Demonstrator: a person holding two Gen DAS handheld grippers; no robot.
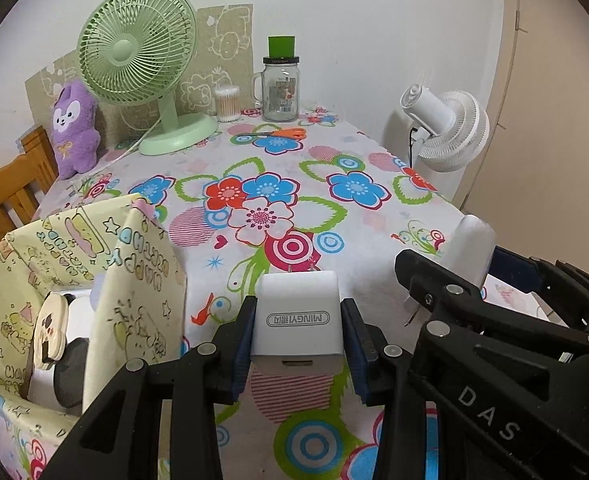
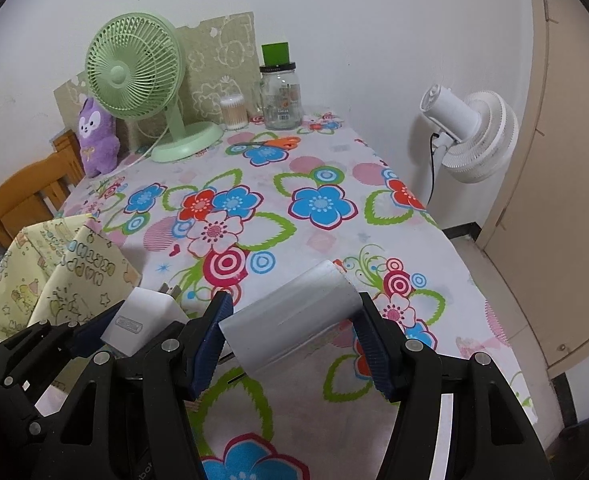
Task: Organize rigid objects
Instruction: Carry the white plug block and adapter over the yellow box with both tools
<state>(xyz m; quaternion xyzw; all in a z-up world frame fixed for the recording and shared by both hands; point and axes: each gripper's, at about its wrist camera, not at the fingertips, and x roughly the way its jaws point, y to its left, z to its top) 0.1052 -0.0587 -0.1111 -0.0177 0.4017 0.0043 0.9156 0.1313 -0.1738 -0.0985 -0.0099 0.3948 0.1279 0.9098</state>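
While held above the floral tablecloth (image 1: pixel 374 240), white charger (image 1: pixel 297 316) clamped by left gripper (image 1: pixel 297 340), silver power bank (image 2: pixel 294 316) clamped by right gripper (image 2: pixel 294 340).

The left tool (image 1: pixel 298 320), a black two-finger clamp with blue ribbed pads (image 1: pixel 241 344), points forward and steeply downward. Its pads press on both sides of a white plastic wall charger (image 1: pixel 297 316), whose prongs point away from the tool. Just to its right, the right tool (image 2: pixel 290 332), of the same black build, tilts down alike, its blue pads (image 2: pixel 210 336) clamped on the ends of a pale grey rounded block (image 2: pixel 294 320).
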